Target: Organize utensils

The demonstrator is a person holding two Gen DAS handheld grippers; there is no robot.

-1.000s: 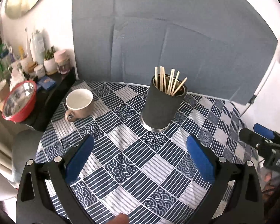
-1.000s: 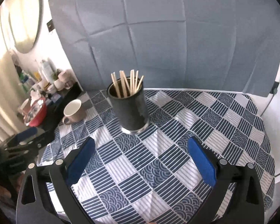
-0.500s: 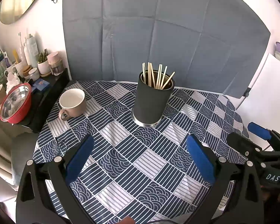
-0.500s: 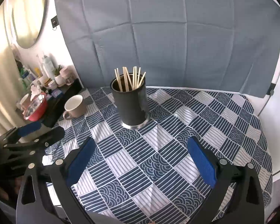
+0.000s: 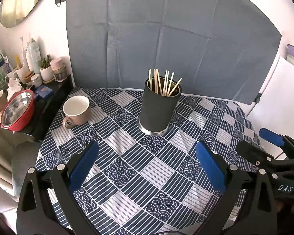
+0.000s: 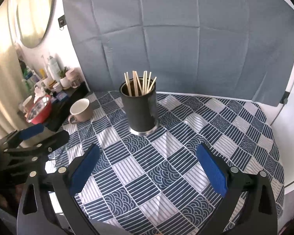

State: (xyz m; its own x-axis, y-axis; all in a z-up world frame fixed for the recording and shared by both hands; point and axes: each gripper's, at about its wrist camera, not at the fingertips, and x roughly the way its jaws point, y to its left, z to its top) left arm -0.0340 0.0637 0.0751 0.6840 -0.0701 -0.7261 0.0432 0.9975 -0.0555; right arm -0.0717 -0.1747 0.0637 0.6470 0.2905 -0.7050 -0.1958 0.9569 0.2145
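Observation:
A black cylindrical holder (image 5: 158, 109) stands upright near the middle of the table, with several wooden chopsticks (image 5: 163, 82) sticking out of it. It also shows in the right wrist view (image 6: 140, 109), with the chopsticks (image 6: 140, 83). My left gripper (image 5: 147, 166) is open and empty, above the table in front of the holder. My right gripper (image 6: 148, 166) is open and empty, also well short of the holder. The right gripper shows at the right edge of the left wrist view (image 5: 264, 148). The left gripper shows at the left of the right wrist view (image 6: 41, 137).
A beige mug (image 5: 76, 110) stands left of the holder on the blue patterned tablecloth (image 5: 151, 176). A dark side shelf (image 5: 49, 99) holds a red bowl (image 5: 16, 110), jars and bottles. A grey backdrop (image 5: 166, 39) stands behind the table.
Both grippers have drawn back and risen a little, so the holder looks farther away. Both stay open and empty.

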